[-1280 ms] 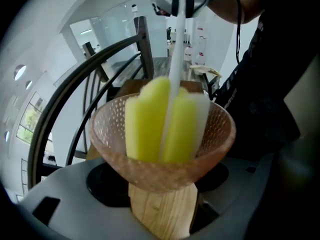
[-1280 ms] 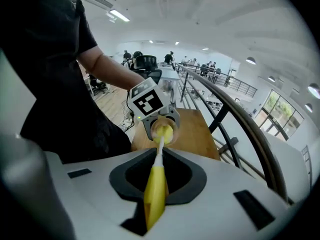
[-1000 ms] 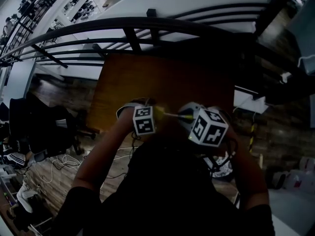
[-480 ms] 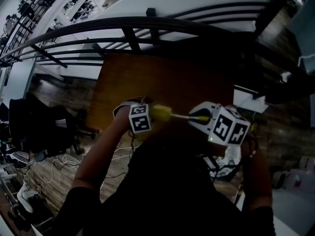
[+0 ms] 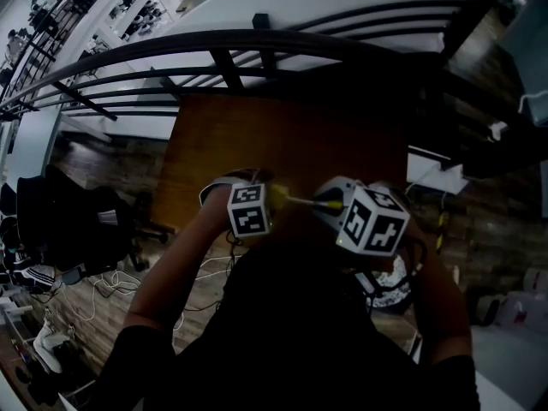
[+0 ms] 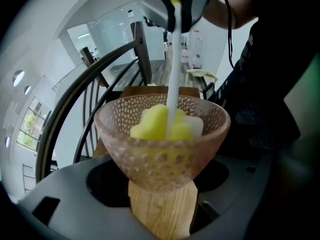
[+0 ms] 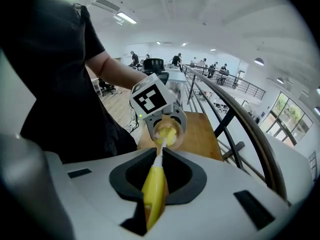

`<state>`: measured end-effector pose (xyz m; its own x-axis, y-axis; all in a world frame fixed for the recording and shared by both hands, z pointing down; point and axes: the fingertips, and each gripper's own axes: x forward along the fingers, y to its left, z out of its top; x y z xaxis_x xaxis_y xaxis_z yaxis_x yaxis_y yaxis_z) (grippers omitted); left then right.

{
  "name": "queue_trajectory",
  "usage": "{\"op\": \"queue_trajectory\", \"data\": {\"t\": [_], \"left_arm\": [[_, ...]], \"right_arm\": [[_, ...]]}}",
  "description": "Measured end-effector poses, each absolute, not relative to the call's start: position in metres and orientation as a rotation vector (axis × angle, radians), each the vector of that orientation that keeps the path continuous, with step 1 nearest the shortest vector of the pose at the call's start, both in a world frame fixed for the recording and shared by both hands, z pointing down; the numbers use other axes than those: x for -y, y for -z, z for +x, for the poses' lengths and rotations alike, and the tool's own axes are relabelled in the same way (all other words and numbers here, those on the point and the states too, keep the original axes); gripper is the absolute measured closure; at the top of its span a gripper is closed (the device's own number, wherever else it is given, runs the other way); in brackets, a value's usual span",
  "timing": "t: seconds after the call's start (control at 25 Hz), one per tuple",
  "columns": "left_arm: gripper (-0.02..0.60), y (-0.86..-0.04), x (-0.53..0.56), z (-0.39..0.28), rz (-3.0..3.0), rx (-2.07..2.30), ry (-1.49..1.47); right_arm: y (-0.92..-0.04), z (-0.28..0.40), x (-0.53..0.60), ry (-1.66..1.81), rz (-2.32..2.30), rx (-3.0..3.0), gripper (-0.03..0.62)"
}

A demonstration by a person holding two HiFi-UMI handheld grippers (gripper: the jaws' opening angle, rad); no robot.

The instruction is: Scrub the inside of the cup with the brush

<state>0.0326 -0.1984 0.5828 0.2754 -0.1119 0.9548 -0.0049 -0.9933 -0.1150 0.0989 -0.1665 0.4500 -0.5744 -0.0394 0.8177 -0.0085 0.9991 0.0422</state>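
Note:
My left gripper (image 6: 161,196) is shut on the wooden base of a dimpled, translucent pink cup (image 6: 162,149), which tilts toward the camera. The brush's yellow sponge head (image 6: 159,123) sits inside the cup, and its white shaft (image 6: 173,59) runs up to my right gripper (image 6: 172,4). In the right gripper view, that gripper (image 7: 155,184) is shut on the brush's yellow handle (image 7: 154,194), which points at the cup (image 7: 166,132) held under the left gripper's marker cube (image 7: 150,98). In the head view both grippers (image 5: 249,210) (image 5: 370,221) hover close together over the table's near edge.
A brown wooden table (image 5: 282,139) lies below the grippers, with a black curved railing (image 5: 257,41) beyond it. Cables (image 5: 103,285) and dark bags (image 5: 60,229) lie on the floor to the left. The person's dark torso (image 5: 291,332) fills the lower head view.
Half a second ago the right gripper had drawn away to the right, with the yellow brush head out of the cup. It has moved back left and the head is inside again.

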Motion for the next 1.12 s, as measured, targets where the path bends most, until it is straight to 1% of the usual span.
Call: {"op": "queue_trajectory", "data": {"t": [0.28,0.76,1.12], "left_arm": [[0.242,-0.592,0.2,0.026,-2.494,-0.114,1.831],[0.242,-0.61,0.201,0.02,-2.447,-0.074,1.891],[0.242,-0.6,0.203,0.04,-2.418,-0.055,1.837]], "right_arm": [[-0.442,0.099,0.173,-0.068,0.018,2.246,0.549],[-0.412,0.143,0.18,-0.15,0.0,2.292,0.549],[-0.448,0.116,0.18,-0.135,0.038,2.186,0.549]]}}
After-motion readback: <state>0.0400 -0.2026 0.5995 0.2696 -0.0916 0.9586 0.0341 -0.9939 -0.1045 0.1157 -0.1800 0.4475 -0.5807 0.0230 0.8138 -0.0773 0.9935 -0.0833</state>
